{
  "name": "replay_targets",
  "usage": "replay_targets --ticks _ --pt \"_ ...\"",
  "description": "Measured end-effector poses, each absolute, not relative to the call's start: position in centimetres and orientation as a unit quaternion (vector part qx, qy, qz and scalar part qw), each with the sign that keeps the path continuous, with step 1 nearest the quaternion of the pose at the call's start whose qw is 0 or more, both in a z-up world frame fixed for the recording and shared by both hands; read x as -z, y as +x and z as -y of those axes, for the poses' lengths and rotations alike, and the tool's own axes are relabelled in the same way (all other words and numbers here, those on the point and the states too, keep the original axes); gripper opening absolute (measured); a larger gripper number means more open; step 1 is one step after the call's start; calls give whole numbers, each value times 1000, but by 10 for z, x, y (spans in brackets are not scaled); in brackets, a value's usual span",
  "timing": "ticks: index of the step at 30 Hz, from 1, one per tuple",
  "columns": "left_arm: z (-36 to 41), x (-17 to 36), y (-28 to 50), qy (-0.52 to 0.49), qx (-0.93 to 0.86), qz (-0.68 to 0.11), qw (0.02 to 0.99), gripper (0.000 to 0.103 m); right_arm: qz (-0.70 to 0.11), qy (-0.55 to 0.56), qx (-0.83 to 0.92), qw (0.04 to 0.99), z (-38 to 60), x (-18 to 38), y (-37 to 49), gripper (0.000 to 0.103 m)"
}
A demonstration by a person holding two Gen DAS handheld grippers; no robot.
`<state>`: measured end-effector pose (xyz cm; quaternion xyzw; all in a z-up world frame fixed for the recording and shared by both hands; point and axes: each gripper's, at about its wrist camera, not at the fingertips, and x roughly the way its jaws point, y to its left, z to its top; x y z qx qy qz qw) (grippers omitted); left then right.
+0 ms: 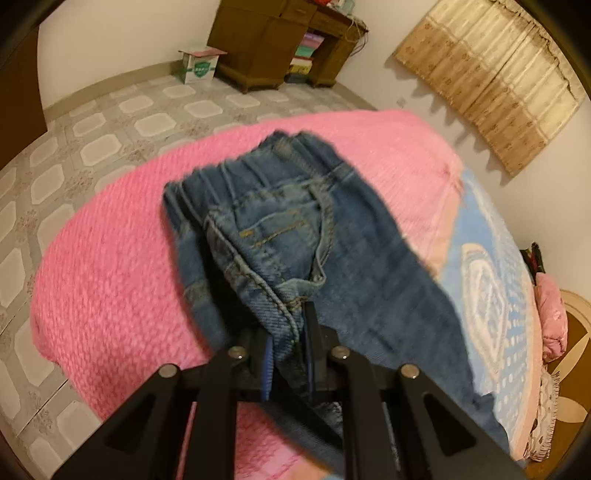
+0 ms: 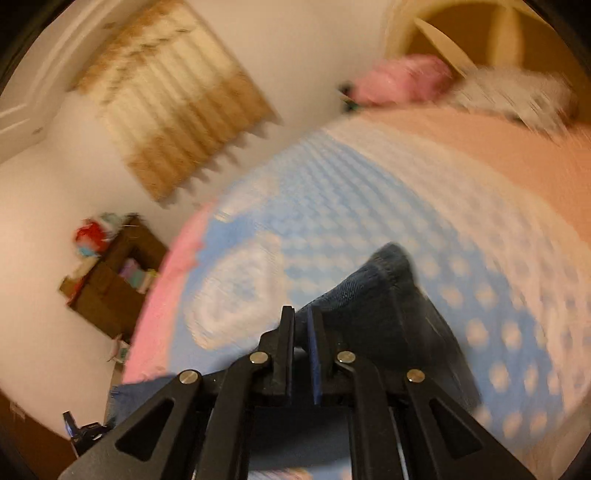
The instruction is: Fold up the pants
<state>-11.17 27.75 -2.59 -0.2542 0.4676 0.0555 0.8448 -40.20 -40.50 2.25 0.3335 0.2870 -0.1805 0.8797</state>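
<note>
Blue denim pants [image 1: 291,221] lie bunched on the pink blanket [image 1: 110,277] of a bed, waistband pointing away. My left gripper [image 1: 291,325] is shut on a thick seamed fold of the pants near the crotch, which is lifted off the blanket. In the right wrist view, my right gripper [image 2: 302,323] is shut on another part of the pants [image 2: 376,306], close to a hemmed end that sticks up to the right over the blue and white dotted bedcover [image 2: 369,206]. That view is blurred.
The bed's edge drops to a tiled floor [image 1: 110,122] at the left. A brown wooden cabinet [image 1: 258,44] and a cardboard box [image 1: 199,66] stand by the far wall. A pink pillow [image 2: 399,77] lies near the headboard [image 2: 480,33]. A beige curtain [image 1: 491,85] hangs on the wall.
</note>
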Motion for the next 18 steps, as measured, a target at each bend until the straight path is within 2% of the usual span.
replay_targets --ticks 3,6,12,18 --pt "-275 32 -117 -243 -60 -467 848 15 -340 375 222 833 418 50 -432 7" --pt "-276 36 -114 -247 -63 -472 844 15 -354 413 229 807 428 83 -450 7" --pt "-276 45 -114 -242 -65 -472 845 15 -277 494 192 802 450 79 -450 10" --pt "-273 46 -113 -235 -73 -476 844 16 -293 517 212 776 467 108 -425 10"
